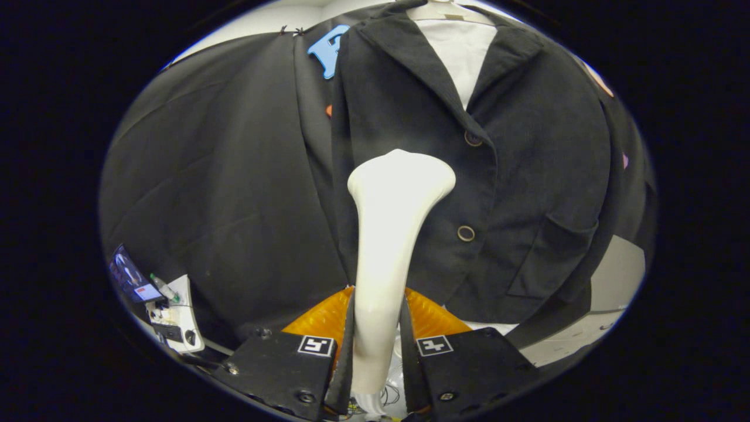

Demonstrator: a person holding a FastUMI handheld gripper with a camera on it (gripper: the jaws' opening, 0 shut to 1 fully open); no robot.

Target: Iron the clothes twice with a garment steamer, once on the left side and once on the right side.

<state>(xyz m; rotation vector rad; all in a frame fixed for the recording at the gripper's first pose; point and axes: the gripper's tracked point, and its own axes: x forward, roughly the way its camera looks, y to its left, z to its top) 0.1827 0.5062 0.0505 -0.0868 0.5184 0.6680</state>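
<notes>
Between the two black fingers (pixel 345 346) of the gripper (pixel 377 351) stands the white handle of the garment steamer (pixel 389 234), and both fingers press against its sides, so the jaws are closed on it with only the handle's width between them. From there the handle rises and flares into a broad head that lies against the front of the black jacket (pixel 498 176), on the panel just beside the button line, level between the upper button (pixel 473 138) and the lower button (pixel 466 233). Whether the head touches the cloth or sits just off it cannot be told. The jacket hangs on a pale hanger (pixel 451 10), cut off at its top, over a white shirt (pixel 460 53) that shows in the open collar. A patch pocket (pixel 551 258) sits low on the jacket's far panel; what it holds, if anything, is hidden. Behind the fingers an orange ribbed part (pixel 319 316) shows on both sides of the handle, its form hard to make out. Below the handle's end a few white cables (pixel 381 398) are partly hidden. Well off to one side, low down, a small white table (pixel 190 334) carries a lit screen (pixel 132 275), a green-capped bottle (pixel 164 287) and small dark items too small to name
</notes>
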